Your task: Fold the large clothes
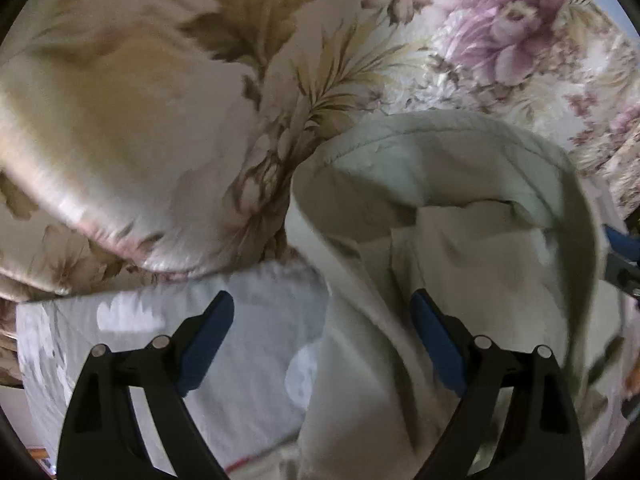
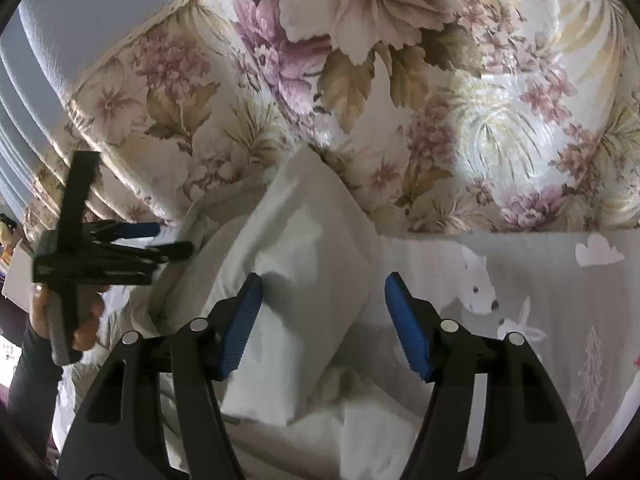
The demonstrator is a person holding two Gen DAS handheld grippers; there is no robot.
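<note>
A large off-white garment (image 1: pixel 452 240) lies crumpled on a grey printed bed sheet (image 1: pixel 248 344), with a rounded hemmed opening facing up. My left gripper (image 1: pixel 322 344) is open, its right blue finger against the garment's folds and its left finger over the sheet. In the right wrist view the same garment (image 2: pixel 304 248) rises in a peaked fold between the open jaws of my right gripper (image 2: pixel 320 324). The left gripper (image 2: pixel 160 240) shows there at the left, held by a hand, its fingers reaching into the garment's edge.
A floral quilt (image 2: pixel 360 80) lies bunched behind the garment and fills the far side of both views. The grey sheet with a white animal print (image 2: pixel 478 280) stretches to the right. A pale wall or headboard (image 2: pixel 80 20) is at the upper left.
</note>
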